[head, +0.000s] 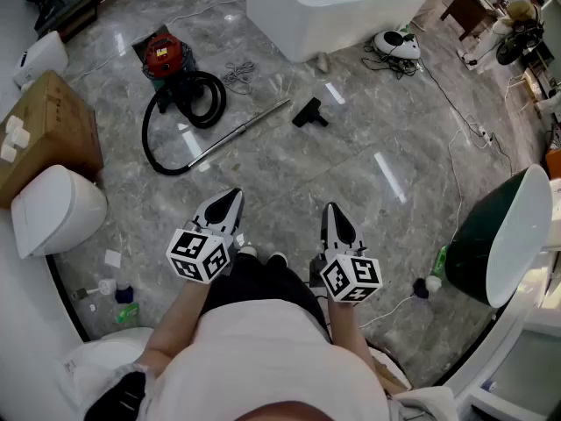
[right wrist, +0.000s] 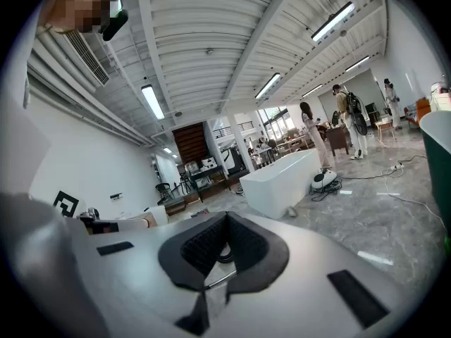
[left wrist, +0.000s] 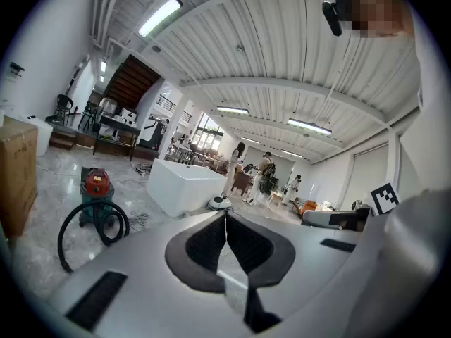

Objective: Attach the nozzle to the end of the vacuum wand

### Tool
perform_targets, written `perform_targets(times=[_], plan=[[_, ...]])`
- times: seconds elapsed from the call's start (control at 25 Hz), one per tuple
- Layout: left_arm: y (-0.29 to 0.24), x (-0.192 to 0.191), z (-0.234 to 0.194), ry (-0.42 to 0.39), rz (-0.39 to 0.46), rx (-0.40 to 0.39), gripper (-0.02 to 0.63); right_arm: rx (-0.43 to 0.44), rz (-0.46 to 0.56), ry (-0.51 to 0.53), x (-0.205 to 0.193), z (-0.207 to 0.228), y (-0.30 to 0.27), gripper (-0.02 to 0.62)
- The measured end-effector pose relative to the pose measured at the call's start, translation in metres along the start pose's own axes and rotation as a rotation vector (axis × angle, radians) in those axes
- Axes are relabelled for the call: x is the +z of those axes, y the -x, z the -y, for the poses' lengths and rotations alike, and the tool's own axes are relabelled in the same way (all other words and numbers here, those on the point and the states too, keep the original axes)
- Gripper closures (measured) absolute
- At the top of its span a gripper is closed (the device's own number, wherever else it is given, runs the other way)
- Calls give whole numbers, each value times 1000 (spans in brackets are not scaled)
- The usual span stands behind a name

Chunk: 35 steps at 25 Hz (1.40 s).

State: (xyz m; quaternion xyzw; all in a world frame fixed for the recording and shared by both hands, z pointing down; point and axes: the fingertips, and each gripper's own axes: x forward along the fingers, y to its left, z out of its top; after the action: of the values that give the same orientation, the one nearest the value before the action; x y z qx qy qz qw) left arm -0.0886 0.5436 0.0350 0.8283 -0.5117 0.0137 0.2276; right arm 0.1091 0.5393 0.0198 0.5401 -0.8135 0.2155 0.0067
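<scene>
Right hand-held gripper (head: 331,210), closed, well short of nozzle (head: 308,112).

Grey marble floor (head: 351,174). At eleven o'clock stands a red-topped vacuum (head: 166,58) with a coiled black hose (head: 218,105). A wand (head: 241,132) lies slanted near centre, a black nozzle (head: 308,113) just beyond its tip, apart. White tub (head: 324,3) at twelve, box (head: 48,125) at nine, green tub (head: 486,239) at three.
</scene>
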Motion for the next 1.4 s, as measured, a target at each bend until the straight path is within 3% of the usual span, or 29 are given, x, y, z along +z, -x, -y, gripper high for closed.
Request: perform_targets(times=[0.36,0.8,1.4], plan=[[7,-11,6,27,-15,-12,597,-13,-7,-18,-9,-4,10,581],[2,-17,20,29,-7,-17,597,8,59,-61,-4,5,26,581],[-2,-50,52,67,-3,40,596,63,2,-77,-23,37,34,581]])
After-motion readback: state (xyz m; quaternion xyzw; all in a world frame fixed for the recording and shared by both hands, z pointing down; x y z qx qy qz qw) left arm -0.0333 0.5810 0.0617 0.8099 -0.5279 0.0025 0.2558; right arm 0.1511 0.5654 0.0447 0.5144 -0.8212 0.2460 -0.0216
